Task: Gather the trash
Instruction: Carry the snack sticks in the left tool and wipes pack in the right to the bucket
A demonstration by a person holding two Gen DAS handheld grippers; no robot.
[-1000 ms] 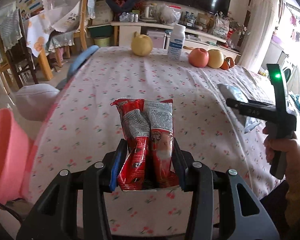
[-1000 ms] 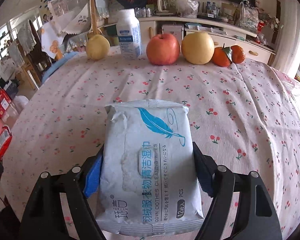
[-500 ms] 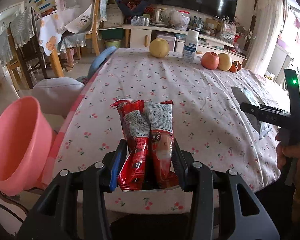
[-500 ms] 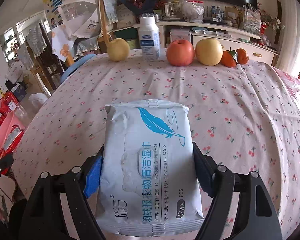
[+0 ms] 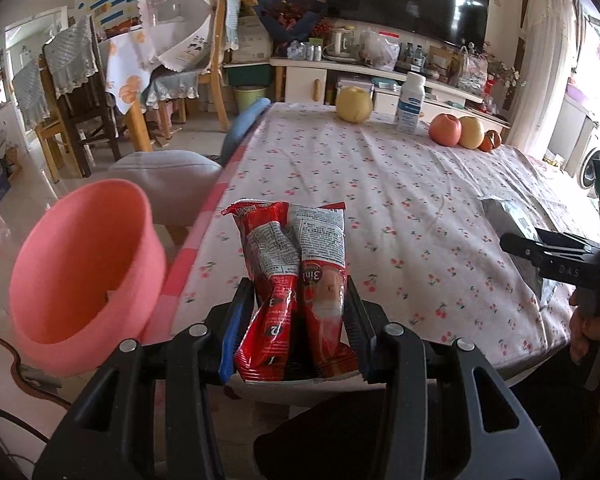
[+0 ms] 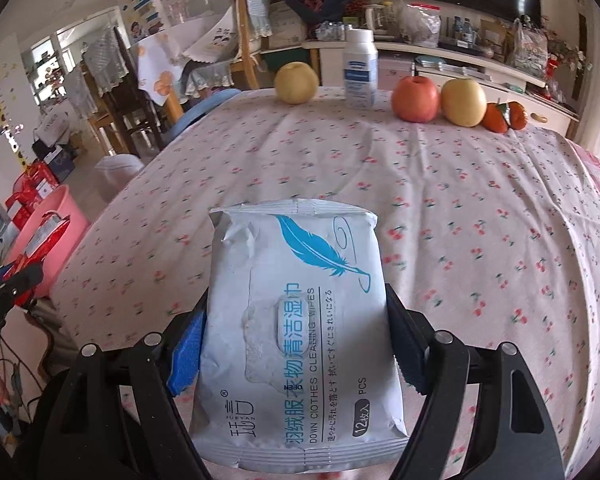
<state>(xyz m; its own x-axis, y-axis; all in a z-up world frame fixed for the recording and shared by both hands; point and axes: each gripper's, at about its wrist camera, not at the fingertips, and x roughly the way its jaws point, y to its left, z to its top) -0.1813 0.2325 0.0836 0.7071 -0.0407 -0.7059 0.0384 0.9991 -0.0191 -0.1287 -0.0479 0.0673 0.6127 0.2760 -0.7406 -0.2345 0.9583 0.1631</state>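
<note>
between fingers (image 5: 236, 332): red packets (image 5: 292, 288)

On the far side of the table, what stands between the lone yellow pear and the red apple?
A white bottle stands between the pear and the apple; the right wrist view shows it best.

Both grippers: black plastic frames, triangular cutouts, silver screws at the pivots. Left gripper (image 5: 296, 334) and right gripper (image 6: 296, 350) carry blue pads. Right unit's upright handle has a green LED, white lettering on its side.
</note>
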